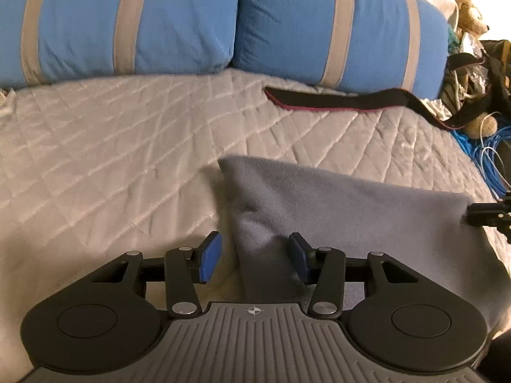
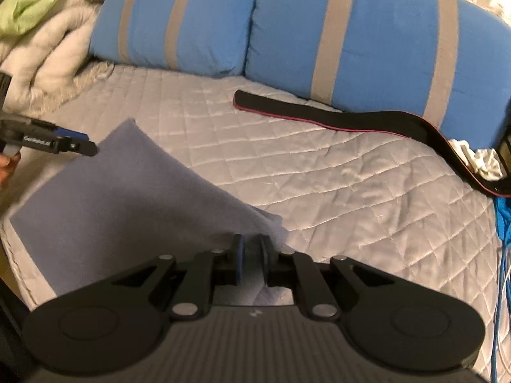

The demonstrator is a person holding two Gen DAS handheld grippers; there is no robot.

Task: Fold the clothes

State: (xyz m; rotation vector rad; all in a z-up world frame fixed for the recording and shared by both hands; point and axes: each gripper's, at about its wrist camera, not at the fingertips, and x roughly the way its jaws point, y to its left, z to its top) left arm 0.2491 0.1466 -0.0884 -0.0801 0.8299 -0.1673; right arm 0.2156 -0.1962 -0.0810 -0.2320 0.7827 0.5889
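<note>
A grey fleece cloth [image 1: 335,204] lies partly lifted on the quilted bed [image 1: 111,146]. My left gripper [image 1: 255,257] is open, its blue pads either side of a raised fold of the cloth, not pinching it. In the right wrist view the same cloth [image 2: 121,191] slopes up from the bed to my right gripper [image 2: 253,255], which is shut on its near right corner. The left gripper [image 2: 64,142] shows at the left edge of that view, above the cloth's far left corner. The right gripper's tip [image 1: 488,214] shows at the right edge of the left wrist view.
Two blue pillows with grey stripes [image 1: 179,22] [image 2: 367,41] lie along the bed's far side. A black strap with red edging [image 2: 351,116] [image 1: 335,100] lies before them. A teddy bear [image 1: 469,16], bags and blue cables [image 1: 485,159] sit right; white fluffy blanket [image 2: 48,54] left.
</note>
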